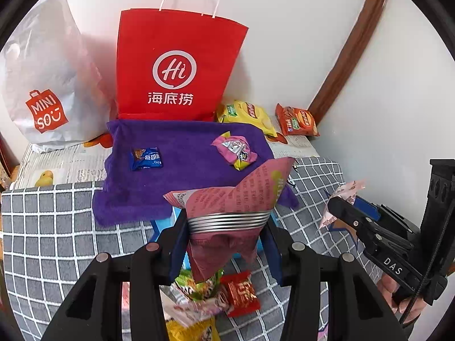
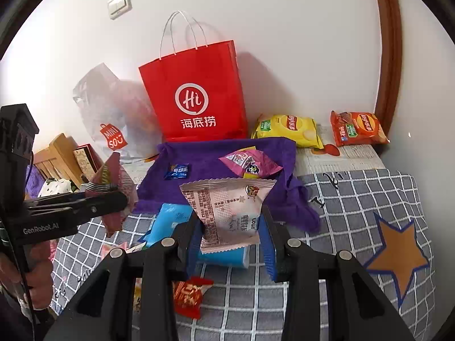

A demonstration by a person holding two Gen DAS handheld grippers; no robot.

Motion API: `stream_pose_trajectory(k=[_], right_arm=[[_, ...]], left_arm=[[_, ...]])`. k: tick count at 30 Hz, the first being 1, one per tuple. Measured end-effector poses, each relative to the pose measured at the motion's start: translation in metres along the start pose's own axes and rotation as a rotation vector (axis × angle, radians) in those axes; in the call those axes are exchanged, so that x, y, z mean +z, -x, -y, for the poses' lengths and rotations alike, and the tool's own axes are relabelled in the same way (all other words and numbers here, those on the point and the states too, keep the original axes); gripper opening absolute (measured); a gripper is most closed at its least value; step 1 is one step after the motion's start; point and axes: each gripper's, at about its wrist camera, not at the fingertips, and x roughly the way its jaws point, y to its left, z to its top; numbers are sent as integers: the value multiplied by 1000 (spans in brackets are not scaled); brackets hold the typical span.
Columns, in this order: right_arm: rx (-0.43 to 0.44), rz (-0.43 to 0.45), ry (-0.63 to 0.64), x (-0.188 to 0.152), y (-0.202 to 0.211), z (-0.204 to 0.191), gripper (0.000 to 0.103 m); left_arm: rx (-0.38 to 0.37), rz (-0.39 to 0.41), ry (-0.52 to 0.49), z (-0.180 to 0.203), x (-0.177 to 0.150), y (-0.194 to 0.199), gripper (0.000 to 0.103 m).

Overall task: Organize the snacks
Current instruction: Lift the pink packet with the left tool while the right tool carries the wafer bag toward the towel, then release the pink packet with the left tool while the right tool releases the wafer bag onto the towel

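Two grippers each carry a snack above the checked cover's near edge. Left gripper (image 1: 227, 227) is clamped on a dark pink packet (image 1: 236, 196); right gripper (image 2: 231, 227) pinches a pale pink packet (image 2: 227, 207). Both packets stand upright, long axes pointing toward the purple towel (image 1: 182, 167) lying directly ahead, roughly equally near both.

White wall (image 2: 284, 28), light switch (image 2: 119, 4), brown wooden trim (image 2: 389, 56), bright light.
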Motion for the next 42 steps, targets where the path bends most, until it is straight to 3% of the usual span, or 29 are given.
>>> stream_pose_trajectory(k=[23, 42], right_arm=[[-23, -120, -31, 42, -127, 37, 37], [-44, -242, -11, 34, -193, 43, 38]], left_arm=[[96, -33, 85, -69, 63, -72, 46], [176, -143, 113, -96, 62, -140, 47]])
